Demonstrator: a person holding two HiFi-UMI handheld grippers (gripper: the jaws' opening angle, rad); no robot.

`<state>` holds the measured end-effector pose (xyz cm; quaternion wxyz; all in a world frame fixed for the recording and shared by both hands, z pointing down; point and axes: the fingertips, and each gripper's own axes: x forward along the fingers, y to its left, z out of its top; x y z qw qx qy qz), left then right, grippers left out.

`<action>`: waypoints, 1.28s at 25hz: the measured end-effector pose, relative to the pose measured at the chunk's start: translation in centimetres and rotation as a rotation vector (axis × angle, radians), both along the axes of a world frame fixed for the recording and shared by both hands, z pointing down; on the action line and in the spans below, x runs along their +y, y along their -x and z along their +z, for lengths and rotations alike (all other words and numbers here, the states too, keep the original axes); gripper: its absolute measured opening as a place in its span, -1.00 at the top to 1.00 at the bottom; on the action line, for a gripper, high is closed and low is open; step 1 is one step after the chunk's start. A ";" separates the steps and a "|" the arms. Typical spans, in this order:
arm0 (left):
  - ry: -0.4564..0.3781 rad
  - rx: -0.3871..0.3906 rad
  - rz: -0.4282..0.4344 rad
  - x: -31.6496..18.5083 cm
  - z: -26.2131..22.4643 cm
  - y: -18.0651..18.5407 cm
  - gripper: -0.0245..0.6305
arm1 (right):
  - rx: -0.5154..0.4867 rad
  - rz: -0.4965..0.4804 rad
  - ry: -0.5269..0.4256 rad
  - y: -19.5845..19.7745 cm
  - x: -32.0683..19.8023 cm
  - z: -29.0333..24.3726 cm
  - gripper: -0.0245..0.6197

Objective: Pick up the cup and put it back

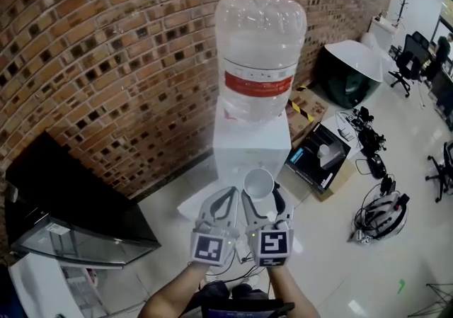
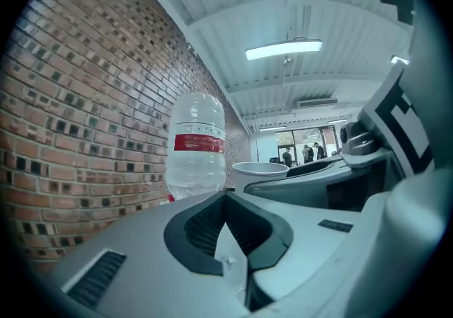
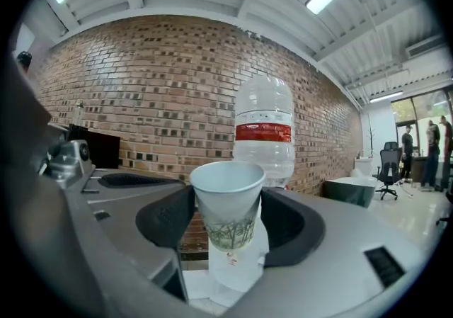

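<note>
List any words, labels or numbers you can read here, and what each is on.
No text is legible.
On the water bottle: red band's white print, too blurred.
On the cup: green plant pattern, no words.
On the marker cubes: square patterns, no letters.

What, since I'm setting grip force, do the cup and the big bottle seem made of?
The cup looks like paper: matte white, printed green pattern, thin rim. The bottle looks like clear plastic: glossy, see-through, ribbed, with a red label band.
</note>
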<state>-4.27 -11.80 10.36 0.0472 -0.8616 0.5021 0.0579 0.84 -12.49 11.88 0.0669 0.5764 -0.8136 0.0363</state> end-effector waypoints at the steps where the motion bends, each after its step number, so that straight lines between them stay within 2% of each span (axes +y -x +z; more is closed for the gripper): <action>1: -0.004 -0.005 0.000 0.2 -0.2 0.2 0.93 | 0.006 0.000 -0.007 0.2 0.2 -0.3 -0.01; 6: -0.001 0.001 0.010 1.0 -0.9 1.0 0.93 | 0.066 -0.001 -0.011 0.9 1.0 -0.1 -0.01; 9: -0.009 0.037 0.013 1.2 -1.3 1.6 0.94 | 0.076 0.004 -0.014 1.1 1.4 -0.1 -0.01; 15: -0.015 0.049 0.022 1.8 -1.0 1.3 0.93 | 0.075 0.017 -0.001 0.7 2.1 0.5 -0.01; 22: -0.008 0.039 0.039 1.1 0.1 -0.3 0.93 | 0.003 0.031 -0.004 -0.1 1.4 0.9 -0.01; 32: 0.023 0.003 0.031 -2.7 5.5 -2.7 0.93 | -0.004 0.026 0.050 -2.9 -2.3 7.5 -0.01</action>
